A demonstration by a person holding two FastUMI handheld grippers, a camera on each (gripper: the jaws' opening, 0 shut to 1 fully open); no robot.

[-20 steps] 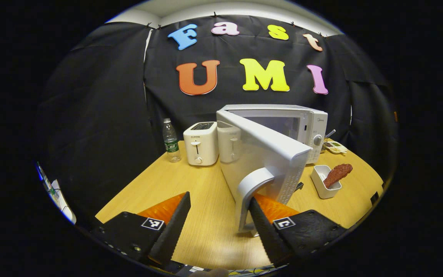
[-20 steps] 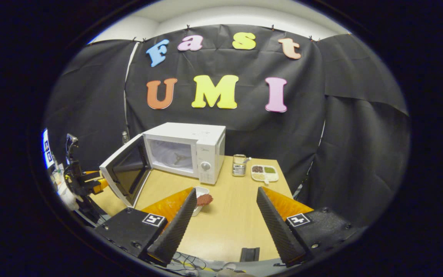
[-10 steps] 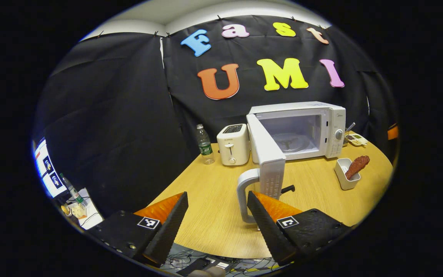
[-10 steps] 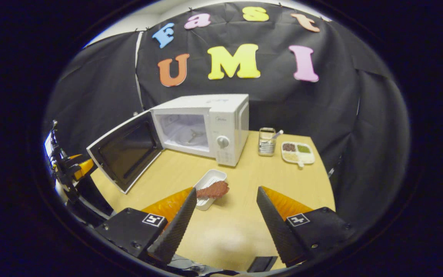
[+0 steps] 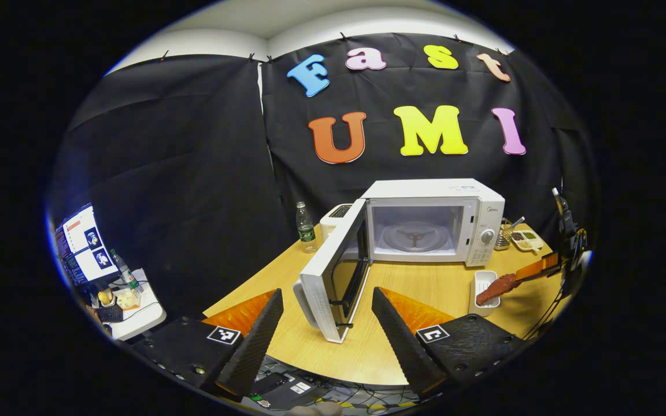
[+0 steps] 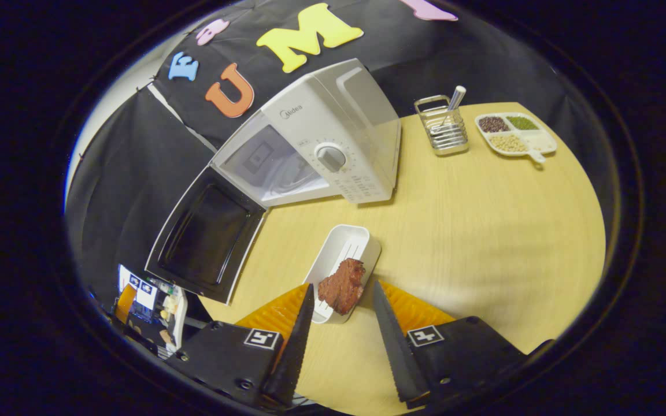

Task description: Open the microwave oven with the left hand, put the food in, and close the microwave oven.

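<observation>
My left tool (image 5: 326,338) hangs open, clear of the microwave door (image 5: 333,277). My right tool (image 6: 339,341) gapes around the food (image 6: 341,286) in its tray (image 6: 344,251) on the bench (image 6: 483,231).

Black cloth wall (image 5: 182,156) hung in panels w/ clips along top edge; pale ceiling strip (image 5: 287,23) above, seam between panels near corner. Round-edged light wood tabletop (image 6: 483,208), even lighting, soft shadows. Off table's left edge: small white side table (image 5: 136,315) w/ clutter & a lit screen (image 5: 81,242) just behind it. Cables & dark box (image 5: 287,387) on floor under near table edge, floor itself too dark to tell.
</observation>
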